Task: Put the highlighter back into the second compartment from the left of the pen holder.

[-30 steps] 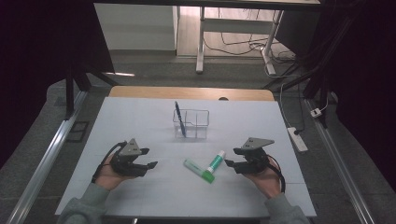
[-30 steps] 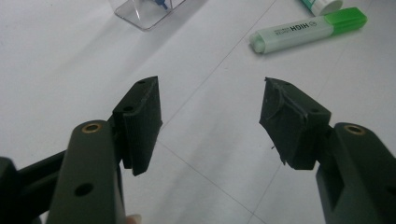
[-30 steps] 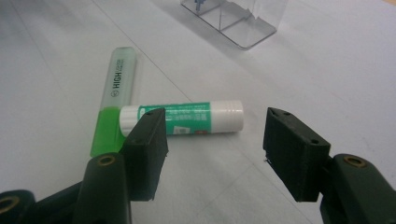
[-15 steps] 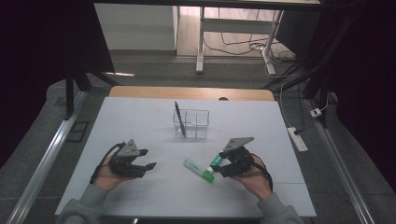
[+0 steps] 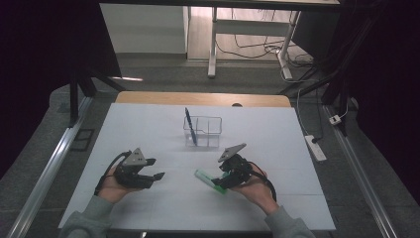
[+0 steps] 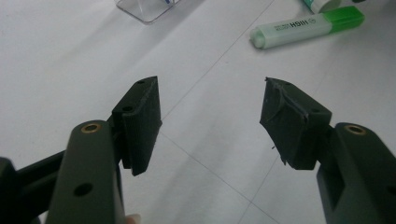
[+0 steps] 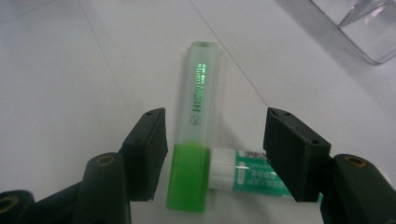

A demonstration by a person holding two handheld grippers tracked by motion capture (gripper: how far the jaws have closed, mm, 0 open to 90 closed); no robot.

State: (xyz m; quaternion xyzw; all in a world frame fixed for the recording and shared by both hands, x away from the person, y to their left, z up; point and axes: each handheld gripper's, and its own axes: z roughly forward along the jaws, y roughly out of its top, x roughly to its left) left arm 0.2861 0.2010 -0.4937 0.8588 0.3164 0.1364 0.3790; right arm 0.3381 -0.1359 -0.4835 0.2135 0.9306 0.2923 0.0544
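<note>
Your right gripper (image 7: pixel 212 135) stands open astride the green highlighter (image 7: pixel 195 126) (lettered "HIGH") on the worktop (image 5: pixel 277 144); your left gripper (image 6: pixel 210 119) gapes empty.

You are looking at a green highlighter (image 7: pixel 194 135) of frosted, translucent plastic with a glossier solid green cap, lying at the centre of the right gripper view beside a glue stick (image 7: pixel 247 176) with a shiny printed label. Your right gripper (image 7: pixel 212 149) and left gripper (image 6: pixel 212 123) are showing matt black plastic bodies with ribbed, rubbery-looking pads (image 6: pixel 142 126) and brass-coloured screw inserts. The table (image 5: pixel 277 134) is presenting a smooth, matt white surface, and the organiser (image 5: pixel 204 131) at upper centre is gleaming as clear, glossy plastic.
</note>
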